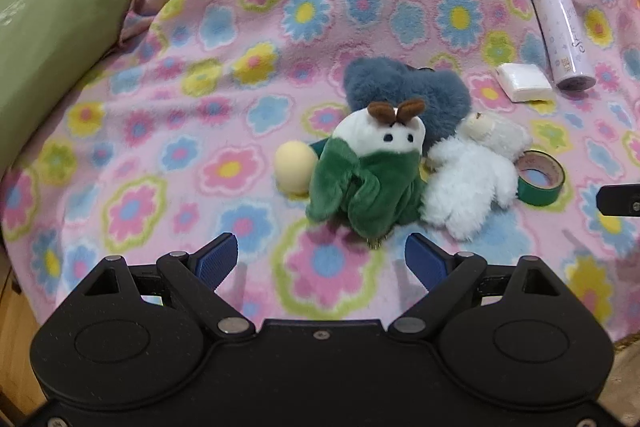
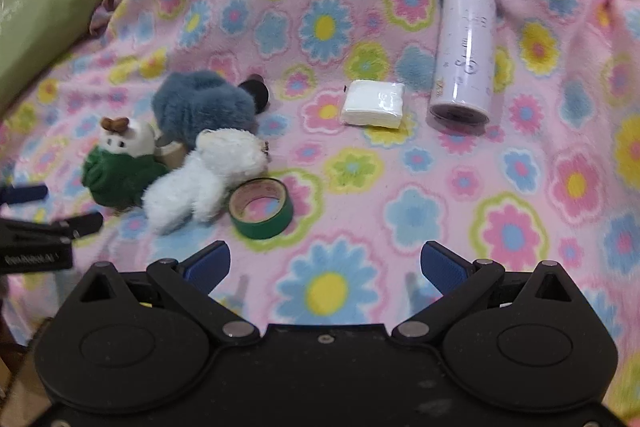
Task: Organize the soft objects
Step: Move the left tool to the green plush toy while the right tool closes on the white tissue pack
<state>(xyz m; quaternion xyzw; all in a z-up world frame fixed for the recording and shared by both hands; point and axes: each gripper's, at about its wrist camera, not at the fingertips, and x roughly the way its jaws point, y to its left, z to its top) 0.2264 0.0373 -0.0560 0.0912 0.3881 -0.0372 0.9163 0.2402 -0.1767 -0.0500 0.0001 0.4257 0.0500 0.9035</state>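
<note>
A green and white plush toy [image 1: 368, 179] stands on the flowered blanket [image 1: 160, 155], just beyond my open left gripper [image 1: 322, 259]. A white fluffy plush [image 1: 472, 179] lies to its right, a blue-grey furry plush [image 1: 404, 87] behind it, and a cream ball [image 1: 294, 167] to its left. In the right wrist view the green plush [image 2: 120, 171], white plush [image 2: 204, 175] and blue-grey plush [image 2: 200, 103] sit at the left. My right gripper [image 2: 325, 265] is open and empty above bare blanket [image 2: 440, 187].
A green tape roll [image 2: 262, 209] lies beside the white plush. A white tissue pack [image 2: 374, 105] and a lilac bottle [image 2: 466, 47] lie to the right. A green cushion [image 1: 44, 43] lies at the far left. The left gripper's finger [image 2: 24, 193] shows at the left edge.
</note>
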